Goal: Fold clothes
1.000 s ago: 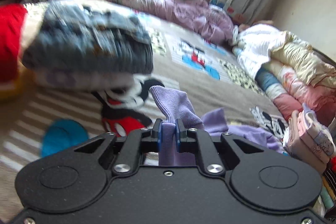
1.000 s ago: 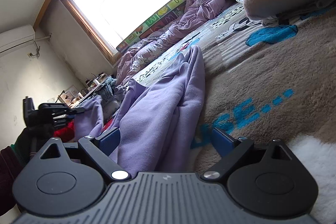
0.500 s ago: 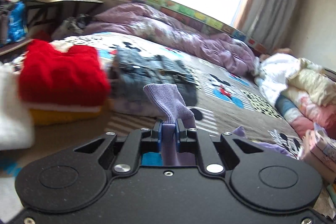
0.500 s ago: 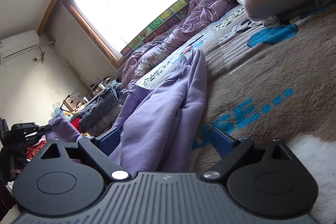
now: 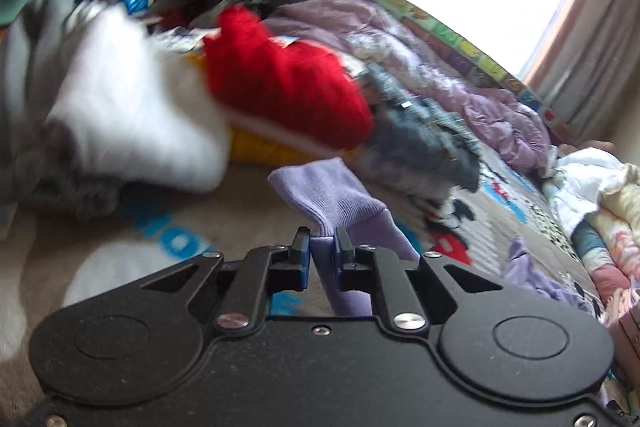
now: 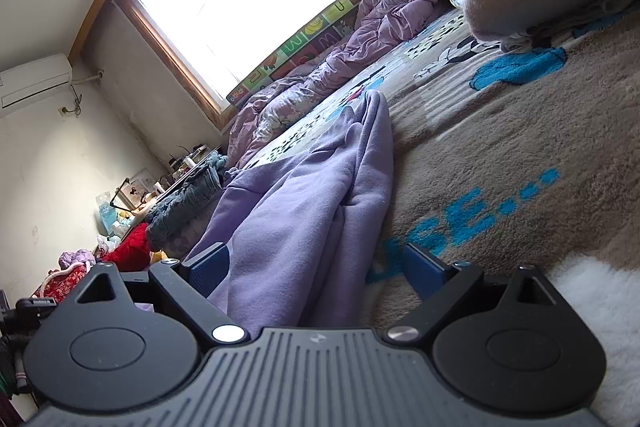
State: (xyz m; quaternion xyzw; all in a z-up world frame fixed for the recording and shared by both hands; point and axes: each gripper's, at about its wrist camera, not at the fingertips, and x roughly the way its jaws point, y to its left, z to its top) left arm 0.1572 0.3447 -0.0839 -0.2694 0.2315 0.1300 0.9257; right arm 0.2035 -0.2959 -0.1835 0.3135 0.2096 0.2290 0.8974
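Bed blanket point(image 6: 500, 147) | left tool point(image 5: 321, 247) pinching purple garment point(image 5: 340, 199) cuff | right tool point(image 6: 316, 267) spread around garment

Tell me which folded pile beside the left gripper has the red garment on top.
The middle pile: red garment over a yellow layer, between the white pile and the denim.

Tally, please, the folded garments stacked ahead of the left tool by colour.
White: 1
Red: 1
Yellow: 1
Blue denim: 1
Grey: 1
Total: 5
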